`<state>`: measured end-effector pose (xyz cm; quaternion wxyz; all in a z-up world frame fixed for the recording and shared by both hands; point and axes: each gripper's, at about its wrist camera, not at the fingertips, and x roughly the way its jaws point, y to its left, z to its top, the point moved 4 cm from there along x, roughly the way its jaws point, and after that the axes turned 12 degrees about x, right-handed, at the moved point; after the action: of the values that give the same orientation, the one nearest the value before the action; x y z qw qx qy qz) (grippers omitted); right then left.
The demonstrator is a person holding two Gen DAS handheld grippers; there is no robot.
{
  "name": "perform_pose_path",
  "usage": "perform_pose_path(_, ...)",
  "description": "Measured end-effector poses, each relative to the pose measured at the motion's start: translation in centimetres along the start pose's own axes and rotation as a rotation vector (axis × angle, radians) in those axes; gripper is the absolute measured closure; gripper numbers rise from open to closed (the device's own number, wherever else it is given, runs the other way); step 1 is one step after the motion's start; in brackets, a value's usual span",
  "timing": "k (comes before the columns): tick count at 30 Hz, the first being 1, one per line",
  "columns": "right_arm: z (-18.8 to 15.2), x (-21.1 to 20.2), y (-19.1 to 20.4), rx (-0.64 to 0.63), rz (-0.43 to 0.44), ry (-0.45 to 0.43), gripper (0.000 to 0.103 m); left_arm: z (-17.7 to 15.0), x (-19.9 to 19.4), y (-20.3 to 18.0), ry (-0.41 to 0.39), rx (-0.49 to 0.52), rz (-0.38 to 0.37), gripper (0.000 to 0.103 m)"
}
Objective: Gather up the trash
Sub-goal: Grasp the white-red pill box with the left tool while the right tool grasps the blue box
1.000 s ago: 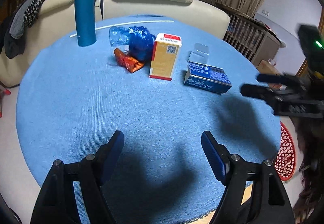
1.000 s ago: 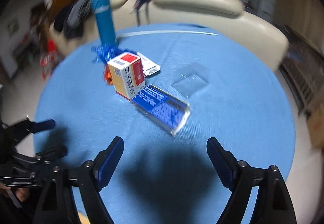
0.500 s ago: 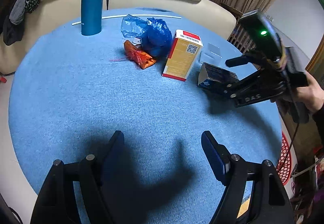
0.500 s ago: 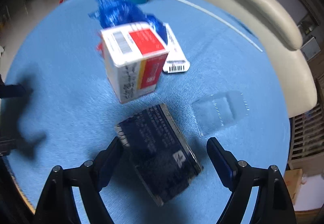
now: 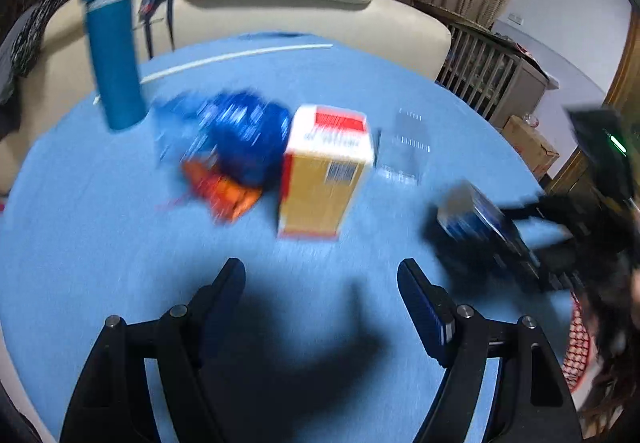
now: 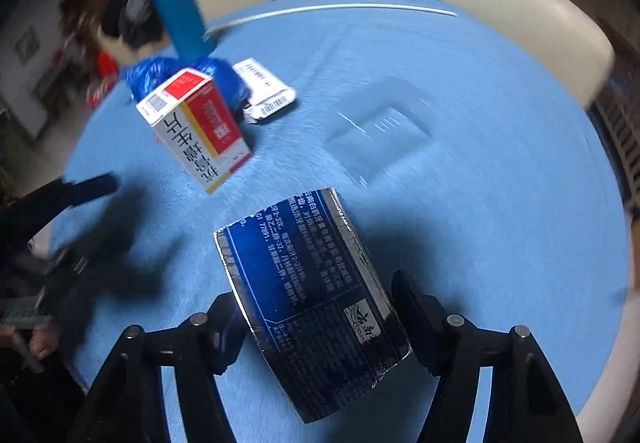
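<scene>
The right hand-held gripper [image 6: 316,319] has its jaws closing around the flat, glossy dark-blue cardboard box printed with white text [image 6: 308,303]. The box sits between the pads, tilted, and seems already lifted clear of the round table under a light-blue woven cloth [image 6: 480,203], probably so it can be carried off as trash. The pads look to be touching its long edges, though motion blur leaves the firmness of the grip unclear.

The left hand-held gripper [image 5: 320,299] hangs with its jaws apart and nothing between them, aimed at the remaining litter, likely the next target.

That litter is judged against the upright white, yellow and red carton [image 5: 324,171]. Just behind and to the left of it lies a crumpled, shiny blue plastic bag [image 5: 244,135] with a wrinkled orange wrapper [image 5: 224,191] against it. A flat clear plastic tray [image 5: 404,147] lies to its right. A tall, smooth teal cylinder flask [image 5: 114,43] stands well behind it.
</scene>
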<state>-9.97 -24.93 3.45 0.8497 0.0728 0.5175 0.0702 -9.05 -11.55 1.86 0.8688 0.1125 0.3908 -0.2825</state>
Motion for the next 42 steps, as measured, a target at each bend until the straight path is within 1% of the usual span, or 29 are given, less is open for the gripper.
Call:
perform_pose_path(3,-1.8,-1.6,-1.7,0.068,0.010,-0.032,0.033,1.8,1.8,-0.6,0.012,0.029,0.011,0.024)
perform_pose_path(4,-1.6,-1.8,-1.3,0.085,0.015,-0.039,0.033,2.3,2.7,-0.6,0.019,0.036,0.024,0.024)
perform_pose_path(8,-2.9,-3.0,-2.3,0.149,0.041,-0.074,0.033,3.4,4.9,0.1,0.050,0.024,0.073,0.024)
perform_pose_path(9,-3.0,-3.0,-2.1,0.160,0.049,-0.079,0.033,3.5,5.0,0.3,0.048,0.015,0.071,0.024)
perform_pose_path(10,-3.4,-3.3,-1.9,0.166,0.055,-0.082,0.033,3.7,5.0,0.5,0.039,-0.002,0.050,0.026)
perform_pose_path(11,-3.5,-3.3,-1.5,0.169,0.059,-0.084,0.033,3.9,4.9,0.6,0.028,-0.008,0.032,0.055)
perform_pose_path(13,-3.8,-3.5,-1.1,0.179,0.069,-0.092,0.033,4.0,4.5,0.8,0.037,-0.003,0.054,0.055)
perform_pose_path(15,-3.8,-3.3,-0.4,0.191,0.083,-0.103,0.033,3.6,3.7,0.9,0.032,-0.009,0.043,0.055)
perform_pose_path(17,-4.1,-3.6,0.1,0.204,0.094,-0.118,0.033,2.9,2.5,0.6,0.024,0.006,0.062,0.055)
perform_pose_path(23,-5.5,-5.1,1.2,0.240,0.112,-0.157,0.033,0.1,-1.5,-0.1,0.001,0.004,0.097,0.055)
perform_pose_path(29,-7.0,-7.2,1.9,0.283,0.106,-0.203,0.033,-2.9,-5.1,-1.3,-0.018,0.007,0.120,0.055)
perform_pose_path(32,-7.7,-8.3,2.3,0.298,0.101,-0.225,0.033,-3.8,-6.6,-1.6,-0.031,0.000,0.125,0.055)
perform_pose_path(36,-8.5,-9.4,2.5,0.326,0.093,-0.256,0.033,-4.4,-8.4,-1.7,-0.049,-0.001,0.129,0.055)
perform_pose_path(42,-9.5,-10.7,2.0,0.375,0.086,-0.298,0.033,-4.3,-9.5,-2.6,-0.075,0.015,0.139,0.055)
